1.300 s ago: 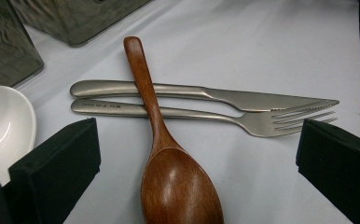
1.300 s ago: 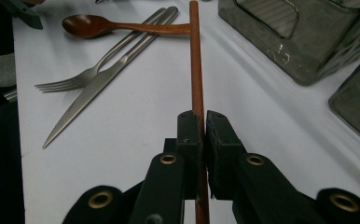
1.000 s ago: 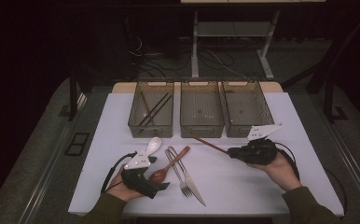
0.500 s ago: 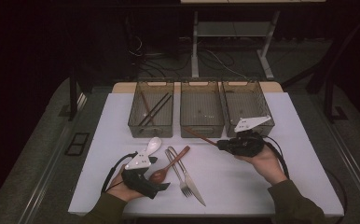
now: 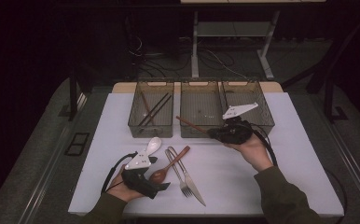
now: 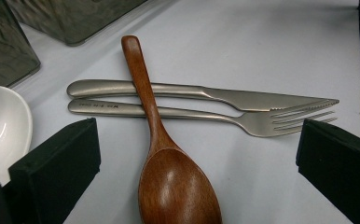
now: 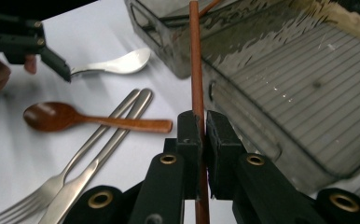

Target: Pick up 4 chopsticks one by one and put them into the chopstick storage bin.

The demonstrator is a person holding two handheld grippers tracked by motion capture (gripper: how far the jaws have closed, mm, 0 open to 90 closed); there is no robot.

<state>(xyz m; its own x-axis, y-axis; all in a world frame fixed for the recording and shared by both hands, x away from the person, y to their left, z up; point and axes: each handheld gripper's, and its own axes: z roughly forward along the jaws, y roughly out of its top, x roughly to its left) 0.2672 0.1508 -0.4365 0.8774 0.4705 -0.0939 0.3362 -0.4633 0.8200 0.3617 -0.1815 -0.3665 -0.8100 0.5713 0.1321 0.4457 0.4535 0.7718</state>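
My right gripper (image 5: 214, 133) is shut on a brown chopstick (image 5: 192, 124) just in front of the middle bin (image 5: 200, 135); the stick points left and away over that bin's front wall. In the right gripper view the jaws (image 7: 204, 125) pinch the chopstick (image 7: 195, 65) low on its shaft. My left gripper (image 5: 161, 181) rests open at the table's front left. Its jaws (image 6: 197, 140) straddle the bowl of a wooden spoon (image 6: 176, 186). The spoon's handle crosses a steel knife (image 6: 243, 97) and fork (image 6: 122, 108). A white spoon (image 5: 152, 145) lies beside the left gripper.
Three clear bins stand in a row at the back of the white table (image 5: 299, 163). The left bin (image 5: 136, 122) holds several dark chopsticks. The right bin (image 5: 262, 122) sits behind my right hand. Cables trail from both grippers.
My right gripper has carried the chopstick left and away from me, up to the front of the middle bin. The left gripper has stayed put.
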